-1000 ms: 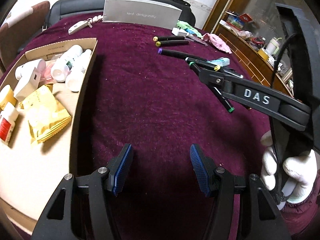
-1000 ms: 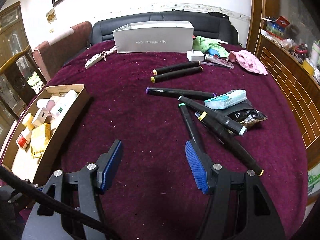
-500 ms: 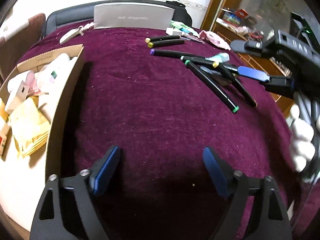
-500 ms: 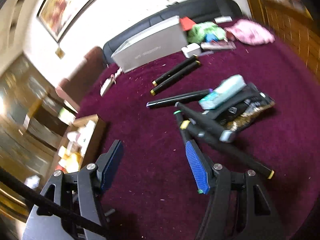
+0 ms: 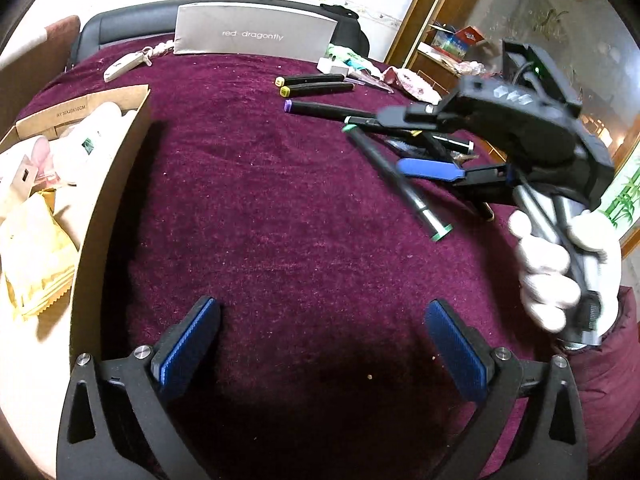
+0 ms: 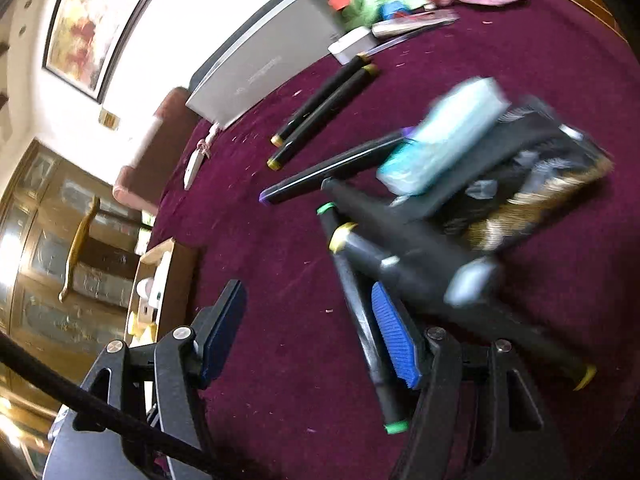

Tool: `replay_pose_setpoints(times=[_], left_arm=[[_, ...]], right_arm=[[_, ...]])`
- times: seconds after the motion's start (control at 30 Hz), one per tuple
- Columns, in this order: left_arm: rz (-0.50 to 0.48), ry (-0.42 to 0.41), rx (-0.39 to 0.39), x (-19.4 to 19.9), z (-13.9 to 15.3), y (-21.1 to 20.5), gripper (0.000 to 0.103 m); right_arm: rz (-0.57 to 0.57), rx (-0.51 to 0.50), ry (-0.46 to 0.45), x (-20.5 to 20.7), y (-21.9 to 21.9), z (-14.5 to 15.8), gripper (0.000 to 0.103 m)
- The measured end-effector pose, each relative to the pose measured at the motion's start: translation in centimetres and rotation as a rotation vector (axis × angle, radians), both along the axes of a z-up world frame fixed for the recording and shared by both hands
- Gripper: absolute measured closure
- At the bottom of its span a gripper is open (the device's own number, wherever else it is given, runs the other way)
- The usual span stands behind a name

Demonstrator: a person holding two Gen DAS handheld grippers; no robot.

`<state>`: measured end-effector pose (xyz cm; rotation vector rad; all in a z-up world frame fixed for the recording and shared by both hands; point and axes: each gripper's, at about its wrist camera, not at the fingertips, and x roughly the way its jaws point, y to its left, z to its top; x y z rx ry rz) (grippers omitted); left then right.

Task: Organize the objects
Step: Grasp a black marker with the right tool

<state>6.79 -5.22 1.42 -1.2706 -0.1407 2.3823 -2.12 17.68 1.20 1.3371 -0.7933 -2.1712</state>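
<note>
Several black markers lie on the maroon cloth: a green-capped one [image 5: 394,178] [image 6: 360,312], a purple-capped one [image 5: 320,109] [image 6: 328,172], two yellow-capped ones side by side [image 5: 316,84] [image 6: 324,108], and a crossed pile [image 6: 404,256]. My right gripper [image 6: 308,336] is open and tilted, its right pad over the green-capped marker; it also shows in the left wrist view [image 5: 420,140]. My left gripper [image 5: 324,348] is open and empty above bare cloth.
A cardboard box [image 5: 116,168] with white bottles and yellow packets sits at the left. A grey "red dragonfly" box [image 5: 252,32] stands at the back. A mint packet [image 6: 444,136] and a dark pouch [image 6: 528,184] lie by the markers. A remote [image 5: 124,66] lies far left.
My right gripper has rolled to the side and dropped closer over the pile of markers. My left gripper's jaws have opened wider and it stays over the same cloth.
</note>
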Motion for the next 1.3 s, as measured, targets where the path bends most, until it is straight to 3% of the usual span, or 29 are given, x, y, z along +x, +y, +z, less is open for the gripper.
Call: replay_pose_setpoints(times=[0.03,0.1,0.3,0.5,0.63,0.7,0.9,1.03,1.13,1.23,1.3], left_arm=[[0.0,0.0,0.0,0.0,0.0,0.0,0.002],[0.0,0.0,0.003,0.0,0.1,0.0,0.002],[0.0,-0.001,0.011,0.1,0.0,-0.2,0.002],[0.0,-0.001,0.007,0.0,-0.1,-0.2,0.002],[0.0,0.0,0.002,0.1,0.0,-0.1,0.002],[0.0,0.001,-0.007,0.1,0.0,0.0,0.002],[-0.004,0.006,-0.076,0.2,-0.1,1.0,0.002],[-0.005,0.009,-0.106,0.4,-0.2,1.4,0.002],[-0.004,0.009,-0.098,0.4,-0.2,1.3,0.002],[-0.004,0.009,-0.103,0.4,-0.2,1.4,0.002],[-0.007,0.01,-0.126,0.5,-0.2,1.7,0.002]], right_arm=[[0.087,-0.096,-0.022,0.2,-0.9,0.0,0.037],[0.112,-0.161,0.004,0.9,-0.7,1.2,0.037],[-0.117,0.008,0.119,3.0,5.7,4.7,0.033],[-0.218,0.066,0.002,2.6,8.9,1.6,0.031],[-0.047,-0.161,-0.076,2.5,6.7,-0.7,0.03],[-0.018,-0.186,-0.053,2.8,6.0,-0.2,0.03],[-0.078,0.106,0.039,4.0,4.0,1.2,0.03],[-0.008,0.297,0.115,6.2,0.2,1.6,0.031],[0.052,0.365,0.157,7.3,-2.2,1.3,0.035],[0.094,0.497,0.19,7.7,-5.0,1.0,0.046],[0.107,0.687,0.19,7.7,-6.6,0.1,0.067]])
